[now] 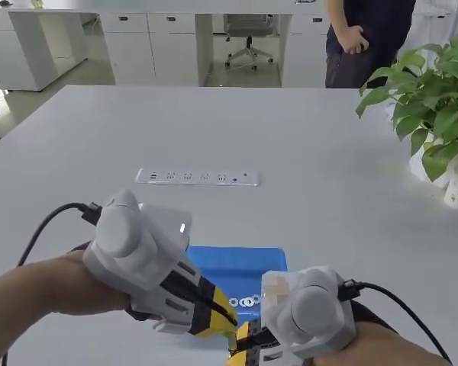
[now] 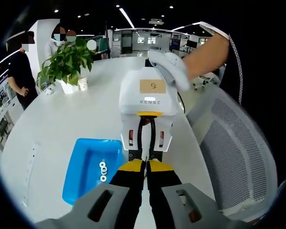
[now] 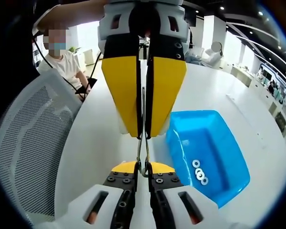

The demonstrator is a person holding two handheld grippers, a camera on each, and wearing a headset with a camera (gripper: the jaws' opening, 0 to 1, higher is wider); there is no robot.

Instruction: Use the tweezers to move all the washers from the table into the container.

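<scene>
- tabletop (image 1: pixel 305 152): wide, smooth and white. I'd guess anything dropped here skids or rolls well away from the tray.
- container (image 3: pixel 214 143): blue tray just beside both grippers. A careless swing of either body could knock it and shift the drop spot.
- left gripper (image 3: pixel 143 134): my fingers (image 3: pixel 121 95) are together, clamped on the tweezers' upper part. If I let go before the other grip is firm, the tool falls.
- right gripper (image 3: pixel 142 168): my fingers (image 3: pixel 126 167) are closed on the tweezers' lower end, facing the left gripper tip to tip. With two grips on one thin tool, any twist between my hands could bend it or lever it out.
- tweezers (image 3: pixel 142 148): thin metal, pinched between both pairs of fingers. A grip at the wrong spot may leave the legs unable to open, and the tool looks slippery.
- washers (image 3: pixel 199 171): three lie close together in the container. They are small and flat, so a bump to the tray could scatter them. Whether more wait on the tabletop I cannot tell.
</scene>
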